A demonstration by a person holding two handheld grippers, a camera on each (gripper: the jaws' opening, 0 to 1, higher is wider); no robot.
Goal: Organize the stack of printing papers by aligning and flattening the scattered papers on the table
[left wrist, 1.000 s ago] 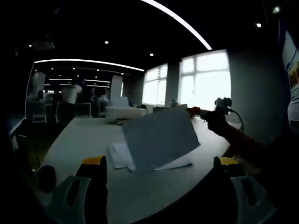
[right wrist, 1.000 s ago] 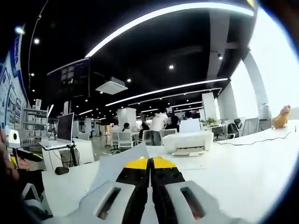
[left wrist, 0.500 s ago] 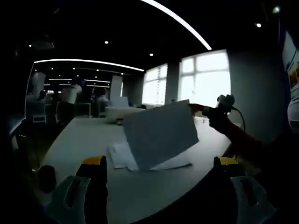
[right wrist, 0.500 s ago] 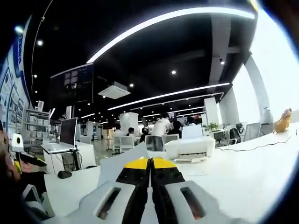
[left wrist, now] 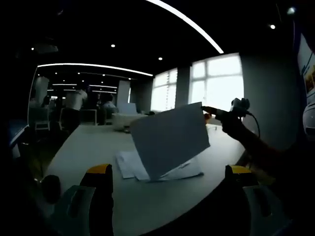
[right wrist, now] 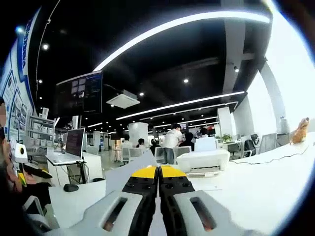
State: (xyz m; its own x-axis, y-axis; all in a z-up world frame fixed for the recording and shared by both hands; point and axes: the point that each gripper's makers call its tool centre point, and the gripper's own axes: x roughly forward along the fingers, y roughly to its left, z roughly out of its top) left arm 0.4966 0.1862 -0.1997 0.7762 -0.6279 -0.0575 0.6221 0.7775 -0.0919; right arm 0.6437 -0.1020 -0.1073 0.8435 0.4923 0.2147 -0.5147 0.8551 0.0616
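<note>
Left tongs (left wrist: 170,172): sitting at the bottom of the left gripper view, the two yellow-tipped jaws standing wide apart and gripping nothing.

Right tongs (right wrist: 158,172): rising from the bottom centre of the right gripper view, jaws pressed together with a lifted sheet (right wrist: 129,169) pinched between them; the paper is showing as a pale wedge just left of the yellow tips. In the left gripper view these same tongs (left wrist: 209,111) are reaching in from the right of the frame, a hand (left wrist: 231,125) holding them, and are gripping the sheet's upper right corner.

Lifted sheet (left wrist: 170,138): hanging tilted in the centre of the left gripper view, raised above the table (left wrist: 93,142) and partly covering the stack behind it.

Stack of papers (left wrist: 132,164): lying flat on the table at centre frame, edges fanning out unevenly left and right of the lifted sheet.

Printer (right wrist: 203,161): white, standing on the table right of centre in the right gripper view.

Monitor (right wrist: 75,142): standing at left of that view on another desk.
</note>
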